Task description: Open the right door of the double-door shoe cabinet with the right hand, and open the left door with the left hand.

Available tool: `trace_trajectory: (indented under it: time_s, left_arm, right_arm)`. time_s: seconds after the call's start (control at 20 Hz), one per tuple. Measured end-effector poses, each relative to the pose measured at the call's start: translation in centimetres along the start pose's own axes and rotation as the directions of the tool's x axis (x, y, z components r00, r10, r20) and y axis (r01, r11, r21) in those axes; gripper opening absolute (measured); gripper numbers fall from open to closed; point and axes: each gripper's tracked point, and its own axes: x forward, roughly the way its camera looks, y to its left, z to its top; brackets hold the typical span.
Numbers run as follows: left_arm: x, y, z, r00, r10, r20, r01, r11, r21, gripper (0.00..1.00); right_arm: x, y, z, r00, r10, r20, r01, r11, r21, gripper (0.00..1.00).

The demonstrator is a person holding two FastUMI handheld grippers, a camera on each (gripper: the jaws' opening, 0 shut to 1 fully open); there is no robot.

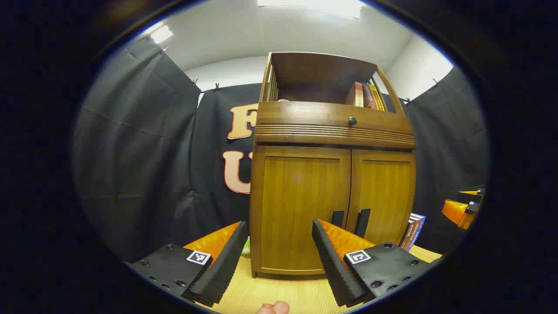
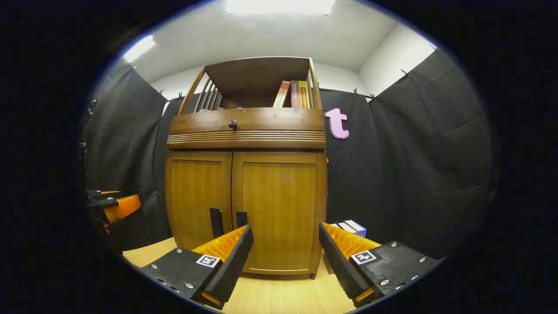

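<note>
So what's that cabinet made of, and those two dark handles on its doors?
The shoe cabinet looks like wood or wood veneer with a warm brown satin finish: vertical grain shows on both doors and light gleams softly off the top rail. The door handles are flat black bars with a matt look; metal or plastic, I can't tell.

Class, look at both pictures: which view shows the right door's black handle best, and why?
The left gripper view: there the right door's handle stands whole above the left gripper. In the right gripper view the same handle is partly hidden behind a finger of the right gripper.
</note>
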Motion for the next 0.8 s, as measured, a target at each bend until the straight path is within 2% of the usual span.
trace_trajectory:
  time_s: [0.4, 0.8]
  left_arm:
    - [0.0, -0.6, 0.7, 1.000, -0.001, -0.020, 0.001, 1.000, 0.027, 0.95]
    - [-0.1, -0.7, 1.5, 1.000, -0.009, -0.015, 0.009, 1.000, 0.016, 0.95]
  right_arm:
    - [-0.5, -0.3, 0.9, 1.000, -0.008, 0.016, 0.007, 1.000, 0.017, 0.93]
    - [-0.7, -0.5, 0.9, 1.000, -0.019, 0.024, 0.018, 0.999, 0.027, 0.93]
